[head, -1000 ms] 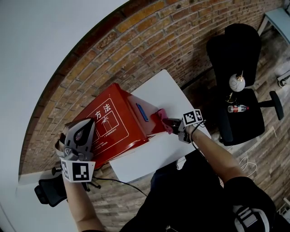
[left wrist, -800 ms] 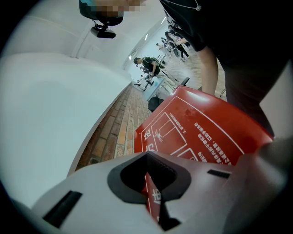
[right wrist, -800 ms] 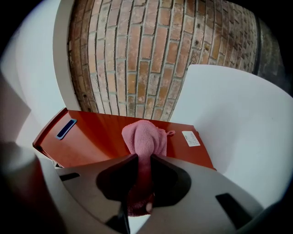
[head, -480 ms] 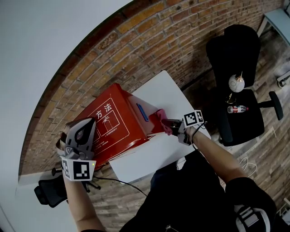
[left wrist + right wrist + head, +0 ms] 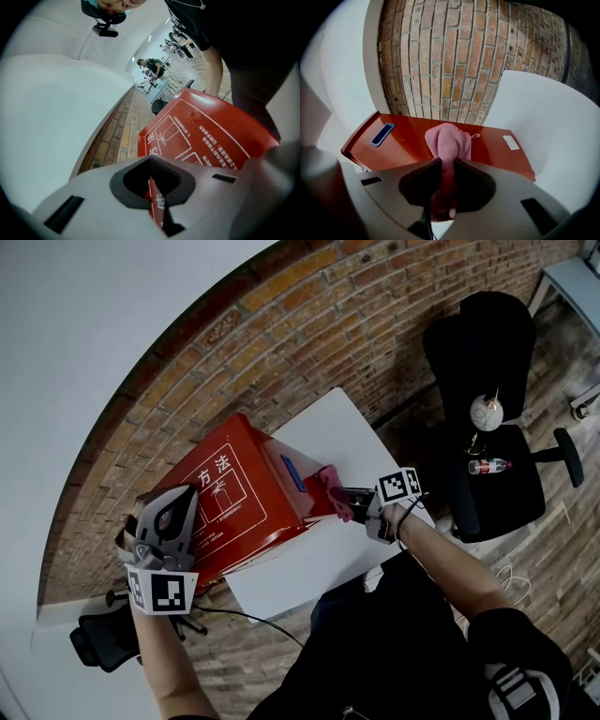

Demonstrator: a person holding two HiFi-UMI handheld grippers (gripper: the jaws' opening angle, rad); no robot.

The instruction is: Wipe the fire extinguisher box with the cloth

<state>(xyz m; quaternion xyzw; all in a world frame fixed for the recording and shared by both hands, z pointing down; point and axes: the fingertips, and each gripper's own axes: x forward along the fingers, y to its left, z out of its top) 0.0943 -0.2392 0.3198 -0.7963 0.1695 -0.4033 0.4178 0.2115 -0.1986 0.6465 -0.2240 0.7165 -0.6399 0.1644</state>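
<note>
Two-handedly tackling the fire extinguisher box (image 5: 234, 493) in the head view: lying red on the white bench (image 5: 342, 423), at 9 o'clock of centre. Clamping its 8 o'clock edge with the left tongs (image 5: 173, 507), probably bracing it against sliding under the wiping. Pushing the pink cloth (image 5: 333, 486) onto its 3 o'clock end with the right tongs (image 5: 345, 501), reaching in from 4 o'clock.

Looking along the left tongs (image 5: 157, 197) in the left gripper view: pressing together on what looks like a thin printed red edge of the box (image 5: 211, 126), stretching off toward 1 o'clock.

Looking along the right tongs (image 5: 443, 187) in the right gripper view: pinching the cloth (image 5: 447, 140) by its bunched tail, leaving the loose pad free ahead at 12 o'clock, resting on the box (image 5: 408, 140), likely for broad contact. Leaving the blue tab (image 5: 382, 134) at 10 o'clock untouched.
</note>
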